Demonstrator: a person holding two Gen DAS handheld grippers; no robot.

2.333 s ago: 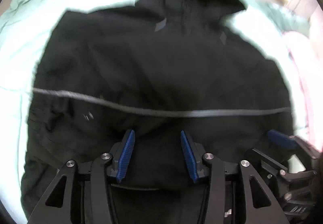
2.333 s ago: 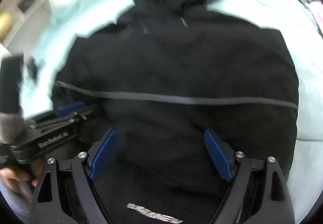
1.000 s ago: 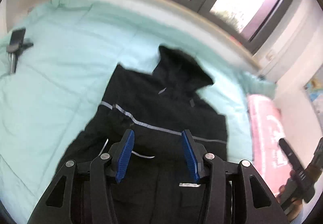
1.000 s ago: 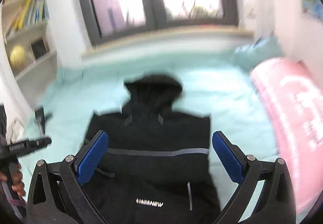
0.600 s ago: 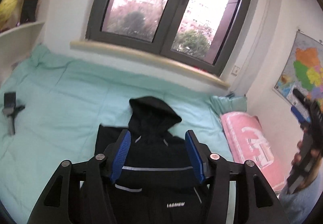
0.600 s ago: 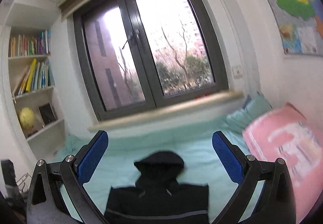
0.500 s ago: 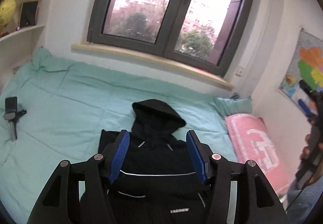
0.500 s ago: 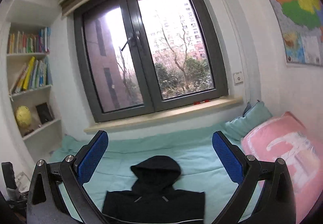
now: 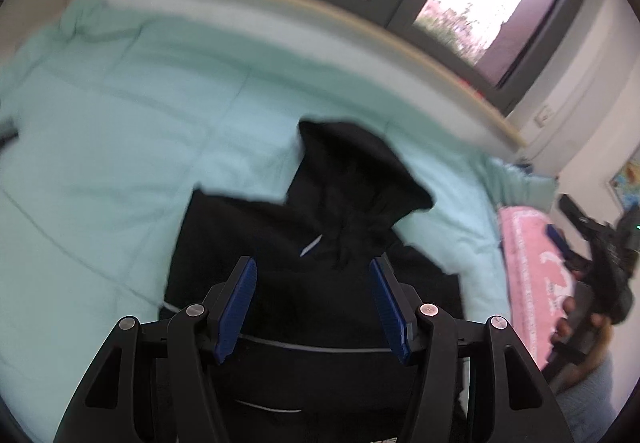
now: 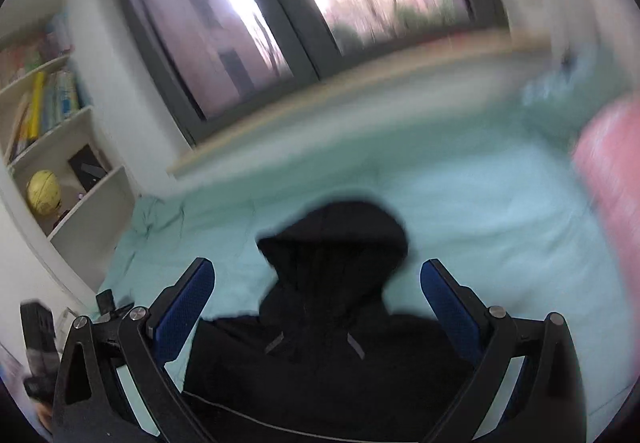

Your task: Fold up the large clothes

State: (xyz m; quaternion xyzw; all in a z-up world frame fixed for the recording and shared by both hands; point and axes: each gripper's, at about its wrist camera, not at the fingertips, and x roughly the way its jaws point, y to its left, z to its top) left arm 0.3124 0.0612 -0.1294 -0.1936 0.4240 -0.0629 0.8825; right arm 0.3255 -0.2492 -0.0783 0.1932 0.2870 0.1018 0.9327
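A black hooded jacket (image 9: pixel 320 243) lies flat on the mint-green bed (image 9: pixel 120 131), hood toward the window, with a thin grey stripe across its body. It also shows in the right wrist view (image 10: pixel 332 323). My left gripper (image 9: pixel 314 283) is open and empty, held above the jacket's chest. My right gripper (image 10: pixel 316 283) is open wide and empty, held above the hood. The right gripper also shows at the right edge of the left wrist view (image 9: pixel 592 255), held up off the bed.
A pink pillow (image 9: pixel 532 275) lies at the bed's right side, also in the right wrist view (image 10: pixel 612 171). A green pillow (image 9: pixel 520 183) sits beyond it. A window (image 10: pixel 300 3) and sill run behind the bed. White shelves (image 10: pixel 60 147) with books stand at the left.
Both grippers rose away from the jacket and tilted up toward the window, then tipped back down toward the bed. The jacket lies where it was. Both stayed open and empty.
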